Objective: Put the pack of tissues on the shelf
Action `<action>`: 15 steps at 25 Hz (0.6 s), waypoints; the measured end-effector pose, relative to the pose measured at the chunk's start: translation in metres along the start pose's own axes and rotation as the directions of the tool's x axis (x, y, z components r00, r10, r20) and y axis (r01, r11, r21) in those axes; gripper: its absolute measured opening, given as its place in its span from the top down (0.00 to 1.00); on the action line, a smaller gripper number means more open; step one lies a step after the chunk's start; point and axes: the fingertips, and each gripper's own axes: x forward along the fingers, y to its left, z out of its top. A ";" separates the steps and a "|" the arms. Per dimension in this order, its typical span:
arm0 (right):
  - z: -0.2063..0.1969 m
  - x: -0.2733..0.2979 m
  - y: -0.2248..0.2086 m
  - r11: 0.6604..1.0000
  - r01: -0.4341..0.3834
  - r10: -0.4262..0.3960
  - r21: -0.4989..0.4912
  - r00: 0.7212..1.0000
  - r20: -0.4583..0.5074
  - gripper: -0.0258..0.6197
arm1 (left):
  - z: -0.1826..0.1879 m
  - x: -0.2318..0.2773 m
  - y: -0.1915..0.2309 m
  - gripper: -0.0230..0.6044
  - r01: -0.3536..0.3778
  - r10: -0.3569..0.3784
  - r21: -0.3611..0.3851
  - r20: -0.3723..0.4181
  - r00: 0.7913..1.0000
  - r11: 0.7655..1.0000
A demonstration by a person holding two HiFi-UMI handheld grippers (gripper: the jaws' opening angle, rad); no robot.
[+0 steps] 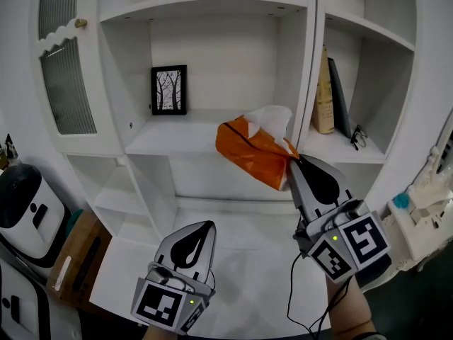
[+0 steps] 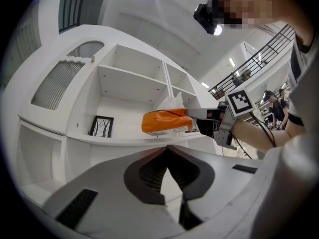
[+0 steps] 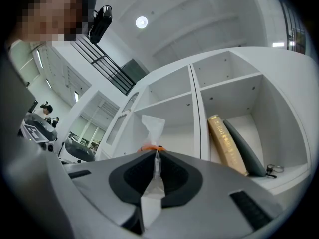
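A small framed picture (image 1: 169, 90) of bare trees stands upright. Well to its right, a tan book (image 1: 324, 94) stands with a dark book (image 1: 340, 101) leaning on it. What looks like a pair of glasses (image 1: 358, 137) lies just beside them. At upper left is a ribbed glass door (image 1: 65, 69) with a small knob (image 1: 81, 23). Below it, a white appliance (image 1: 25, 200) sits beside a brown box (image 1: 74, 250).

At the back left of the shelf (image 1: 170, 139) stood a framed picture (image 1: 169, 89); the pack of tissues (image 1: 255, 151) hung over its front right edge; books (image 1: 325, 94) stood one compartment right.
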 end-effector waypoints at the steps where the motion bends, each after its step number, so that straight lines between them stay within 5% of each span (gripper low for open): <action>1: -0.002 0.002 -0.001 1.000 0.003 -0.003 0.001 1.000 -0.003 0.91 | -0.001 0.001 0.001 0.92 -0.002 0.002 -0.001 -0.001 1.000 1.000; 15: -0.024 0.028 -0.012 0.999 0.030 -0.030 -0.011 0.999 -0.034 0.91 | -0.014 0.018 0.019 0.92 -0.013 0.013 -0.013 -0.007 1.000 1.000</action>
